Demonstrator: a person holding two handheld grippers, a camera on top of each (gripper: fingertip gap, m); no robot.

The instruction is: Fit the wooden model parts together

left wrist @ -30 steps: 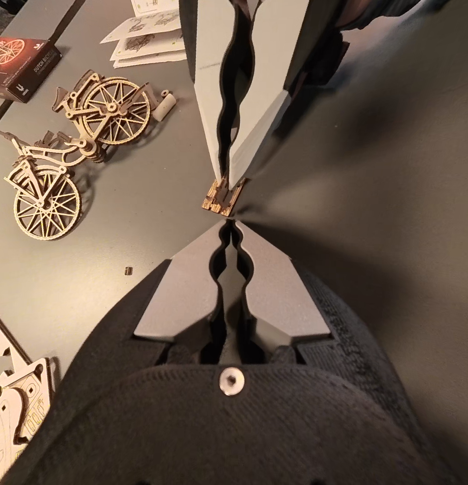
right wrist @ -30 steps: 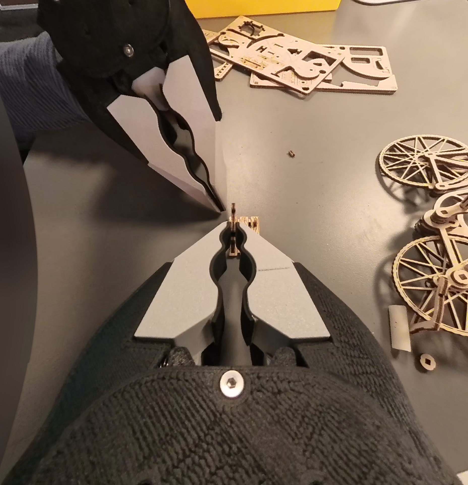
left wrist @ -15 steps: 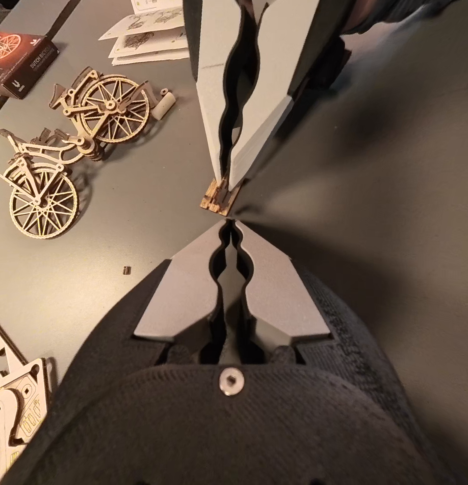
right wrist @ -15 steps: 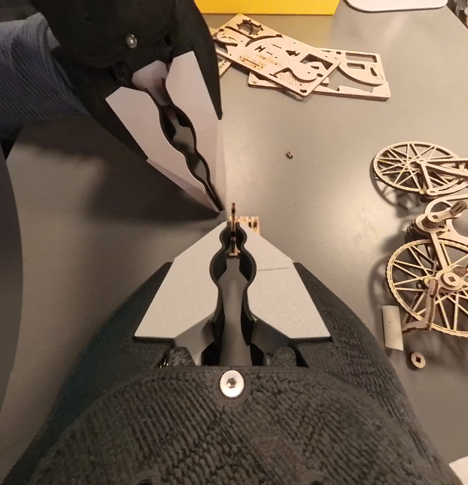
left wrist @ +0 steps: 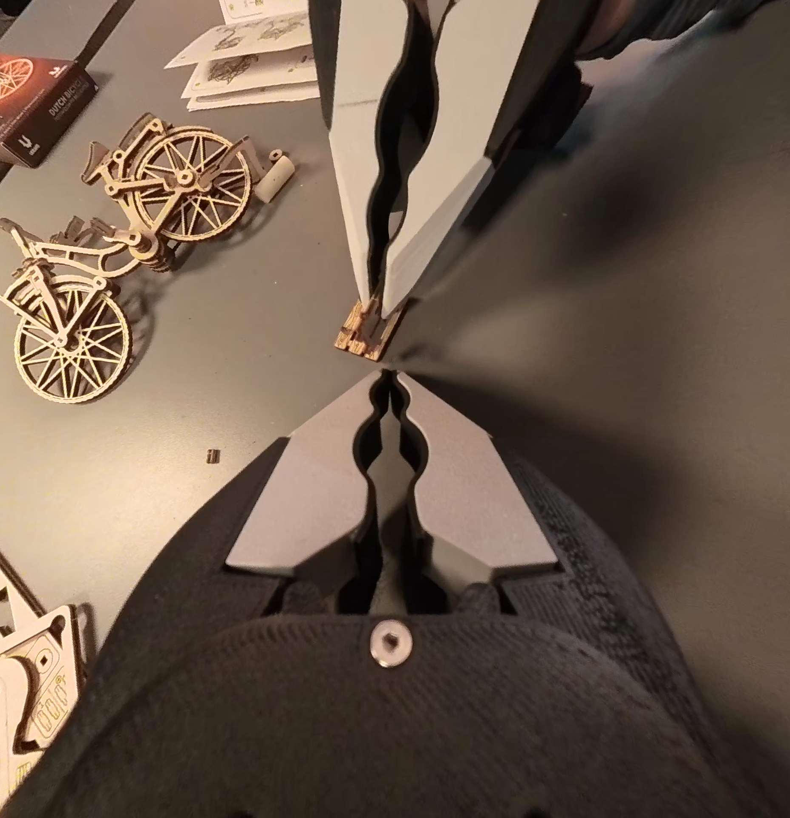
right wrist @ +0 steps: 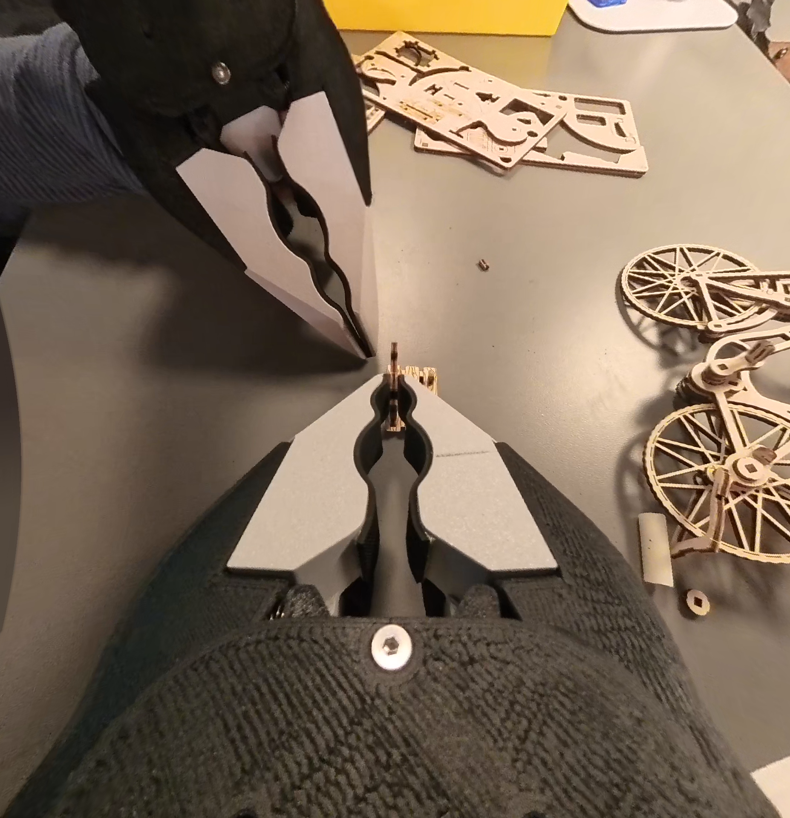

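My right gripper (right wrist: pixel 395 376) is shut on a thin wooden part (right wrist: pixel 393 400) held on edge between its tips. The part stands in a small flat slotted wooden plate (right wrist: pixel 428 380) low over the grey table (right wrist: pixel 495 332). In the left wrist view the right gripper (left wrist: pixel 375 305) comes down from above with the plate (left wrist: pixel 366 332) at its tips. My left gripper (left wrist: pixel 389 374) is shut with nothing seen in it, its tips just short of the plate. It also shows in the right wrist view (right wrist: pixel 366 354), to the left of the part.
A wooden bicycle model (left wrist: pixel 118 265) lies on the table, also in the right wrist view (right wrist: pixel 738 442). Nearby are cut-out plywood sheets (right wrist: pixel 495 119), a dark box (left wrist: pixel 30 110), paper sheets (left wrist: pixel 251 66), a white cylinder (right wrist: pixel 656 553), a small washer (right wrist: pixel 696 602) and a yellow box (right wrist: pixel 446 17). The tips of both grippers are at nearly the same place. The white cylinder (right wrist: pixel 656 553) is about 12 centimetres from my right fingertips. It turns up in the left wrist view (left wrist: pixel 275 175) as well.
Almost nothing: both grippers stay shut and tip to tip, and the views have drifted only slightly over the table.
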